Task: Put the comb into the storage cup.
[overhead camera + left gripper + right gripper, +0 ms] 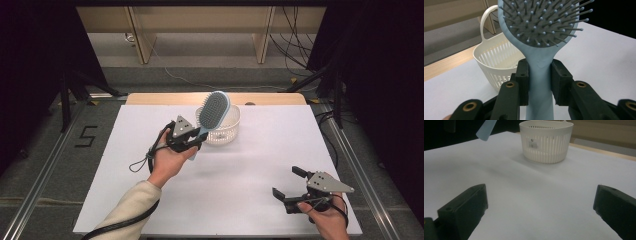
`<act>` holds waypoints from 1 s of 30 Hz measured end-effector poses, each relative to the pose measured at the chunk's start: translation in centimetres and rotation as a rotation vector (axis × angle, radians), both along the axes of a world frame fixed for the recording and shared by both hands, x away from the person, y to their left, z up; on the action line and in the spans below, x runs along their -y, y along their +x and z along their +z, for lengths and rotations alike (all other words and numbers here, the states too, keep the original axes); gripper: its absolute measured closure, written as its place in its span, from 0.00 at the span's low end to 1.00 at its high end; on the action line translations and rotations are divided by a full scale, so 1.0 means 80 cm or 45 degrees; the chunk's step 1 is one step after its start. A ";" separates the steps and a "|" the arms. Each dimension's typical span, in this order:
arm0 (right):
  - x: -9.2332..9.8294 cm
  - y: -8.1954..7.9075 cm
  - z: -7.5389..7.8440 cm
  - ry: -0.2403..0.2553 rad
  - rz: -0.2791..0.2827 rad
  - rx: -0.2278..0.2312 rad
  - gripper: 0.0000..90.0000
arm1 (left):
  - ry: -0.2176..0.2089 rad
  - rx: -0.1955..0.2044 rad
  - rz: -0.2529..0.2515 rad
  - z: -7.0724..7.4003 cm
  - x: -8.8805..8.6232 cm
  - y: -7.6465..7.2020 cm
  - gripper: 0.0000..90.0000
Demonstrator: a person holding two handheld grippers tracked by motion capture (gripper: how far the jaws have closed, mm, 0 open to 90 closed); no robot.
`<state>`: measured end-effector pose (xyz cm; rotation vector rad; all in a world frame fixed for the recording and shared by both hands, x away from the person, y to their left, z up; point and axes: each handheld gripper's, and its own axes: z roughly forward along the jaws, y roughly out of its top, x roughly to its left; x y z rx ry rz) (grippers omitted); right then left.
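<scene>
A light blue hairbrush (214, 111) with grey bristles is held up above the table, its head over a small white slotted basket (225, 131). My left gripper (192, 140) is shut on the brush's handle (539, 82), just below the bristle head (544, 20). The basket (496, 62) stands right behind the brush. My right gripper (290, 184) rests near the table's front right, open, with nothing between its jaws. The basket (546, 141) is far ahead of it, and the handle's tip (486, 130) hangs in the air at the upper left.
A white sheet (240, 170) covers the table, with a wooden strip (150, 98) bare at the back. Dark curtains, stands and cables ring the table. A black cable (142, 162) trails from the left gripper.
</scene>
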<state>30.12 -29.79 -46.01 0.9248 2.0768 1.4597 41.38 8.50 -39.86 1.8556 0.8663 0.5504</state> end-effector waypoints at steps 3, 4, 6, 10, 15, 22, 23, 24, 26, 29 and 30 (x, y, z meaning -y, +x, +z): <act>0.000 0.000 0.000 -0.002 -0.001 0.002 0.00 | 0.001 -0.003 0.006 0.000 -0.001 0.000 0.78; 0.000 0.000 0.000 0.000 -0.002 0.001 0.00 | 0.001 -0.002 0.007 0.000 -0.001 0.001 0.78; 0.000 0.000 0.000 0.001 -0.001 0.001 0.00 | -0.002 -0.002 0.007 0.000 -0.002 0.001 0.78; 0.000 0.000 0.000 0.004 -0.001 -0.002 0.00 | -0.008 -0.002 0.010 0.001 -0.003 0.001 0.78; 0.000 0.001 -0.001 0.004 0.000 -0.002 0.00 | -0.012 0.000 0.014 0.002 -0.005 0.002 0.78; 0.000 0.001 -0.001 0.004 -0.001 -0.002 0.00 | -0.020 0.006 0.022 0.005 -0.008 0.003 0.78; 0.000 0.001 -0.001 0.004 0.000 -0.002 0.00 | -0.020 0.006 0.021 0.005 -0.008 0.003 0.78; 0.000 0.001 -0.001 0.004 0.000 -0.001 0.00 | -0.022 0.007 0.021 0.005 -0.008 0.003 0.78; 0.000 0.001 -0.001 0.003 0.001 -0.002 0.00 | -0.021 0.010 0.025 0.006 -0.010 0.003 0.78; 0.000 0.000 -0.001 0.004 0.000 -0.001 0.00 | -0.024 0.012 0.026 0.007 -0.011 0.004 0.78; 0.000 0.001 -0.001 0.007 -0.001 -0.003 0.00 | -0.024 0.013 0.028 0.008 -0.011 0.004 0.78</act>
